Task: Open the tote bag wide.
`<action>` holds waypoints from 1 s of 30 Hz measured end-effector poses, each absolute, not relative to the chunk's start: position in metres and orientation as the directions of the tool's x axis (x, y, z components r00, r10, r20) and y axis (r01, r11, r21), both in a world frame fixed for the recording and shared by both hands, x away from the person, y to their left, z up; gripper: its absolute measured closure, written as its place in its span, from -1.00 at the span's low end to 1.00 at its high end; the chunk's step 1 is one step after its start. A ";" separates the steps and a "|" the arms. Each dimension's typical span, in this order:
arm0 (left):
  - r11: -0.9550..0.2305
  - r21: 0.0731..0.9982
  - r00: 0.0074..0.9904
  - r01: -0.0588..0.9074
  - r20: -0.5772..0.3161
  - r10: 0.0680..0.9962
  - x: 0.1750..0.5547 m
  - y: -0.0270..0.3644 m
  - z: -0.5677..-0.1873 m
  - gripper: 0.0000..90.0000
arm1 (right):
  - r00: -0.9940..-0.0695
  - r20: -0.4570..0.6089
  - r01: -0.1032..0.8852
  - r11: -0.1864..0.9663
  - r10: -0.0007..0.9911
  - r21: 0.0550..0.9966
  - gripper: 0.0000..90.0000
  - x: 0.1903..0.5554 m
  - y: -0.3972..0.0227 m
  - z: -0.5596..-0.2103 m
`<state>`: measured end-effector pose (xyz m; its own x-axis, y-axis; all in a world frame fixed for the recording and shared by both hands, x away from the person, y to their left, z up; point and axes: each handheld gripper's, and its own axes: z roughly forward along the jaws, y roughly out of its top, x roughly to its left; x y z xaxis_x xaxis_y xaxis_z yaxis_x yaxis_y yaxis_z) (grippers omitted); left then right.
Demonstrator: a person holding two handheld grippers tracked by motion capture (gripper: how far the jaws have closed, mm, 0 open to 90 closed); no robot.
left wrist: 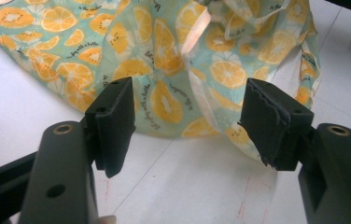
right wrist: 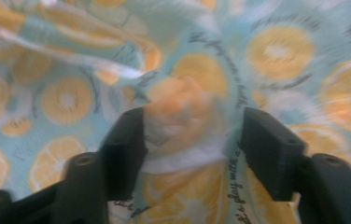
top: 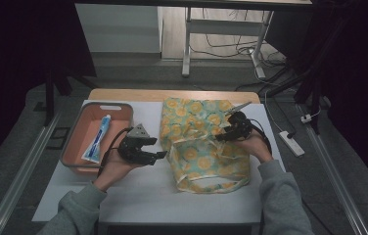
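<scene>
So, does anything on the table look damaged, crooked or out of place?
Nothing looks damaged or spilled. The orange-print fabric bag lies rumpled and a little askew on the white table top, with its handles loose. The toothpaste tube rests slantwise inside the pink bin. That looks like ordinary mid-task disorder.

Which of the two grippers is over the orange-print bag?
The right gripper: it sits above the fruit-print fabric bag. The left gripper is over bare table beside the bag.

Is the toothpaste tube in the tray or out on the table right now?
In. The toothpaste tube lies flat inside the pink tray, left of the fruit-print bag.
</scene>
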<state>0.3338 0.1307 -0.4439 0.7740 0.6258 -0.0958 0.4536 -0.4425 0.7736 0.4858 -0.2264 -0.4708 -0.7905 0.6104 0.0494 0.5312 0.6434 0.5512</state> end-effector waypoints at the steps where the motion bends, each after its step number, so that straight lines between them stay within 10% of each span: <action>1: -0.444 0.773 0.775 0.452 -0.094 0.626 0.334 0.131 -0.444 -0.21 | -0.787 0.060 0.544 0.645 0.614 0.537 0.50 0.487 -0.225 -0.473; 6: -0.437 0.779 0.774 0.449 -0.095 0.626 0.333 0.134 -0.442 -0.21 | -0.792 0.126 0.572 0.654 0.597 0.495 0.90 0.488 -0.221 -0.480; 16: -0.422 0.791 0.767 0.443 -0.091 0.635 0.333 0.140 -0.436 -0.21 | -0.839 0.142 0.464 0.554 0.526 0.691 0.96 0.453 -0.210 -0.432; 25: -0.414 0.794 0.760 0.445 -0.090 0.644 0.334 0.145 -0.435 -0.20 | -0.849 -0.087 0.306 0.620 0.521 0.722 0.94 0.423 -0.189 -0.393; 29: -0.426 0.792 0.767 0.438 -0.083 0.636 0.333 0.142 -0.435 -0.21 | -0.833 -0.004 0.407 0.618 0.553 0.672 0.66 0.451 -0.205 -0.426; 30: -0.427 0.791 0.768 0.438 -0.083 0.635 0.333 0.142 -0.435 -0.21 | -0.813 -0.032 0.421 0.624 0.582 0.659 0.19 0.461 -0.210 -0.440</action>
<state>0.3328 0.1420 -0.4347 0.7678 0.6353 -0.0826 0.4383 -0.4269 0.7910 0.4607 -0.2101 -0.4400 -0.8128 0.5816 -0.0316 0.4207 0.6237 0.6588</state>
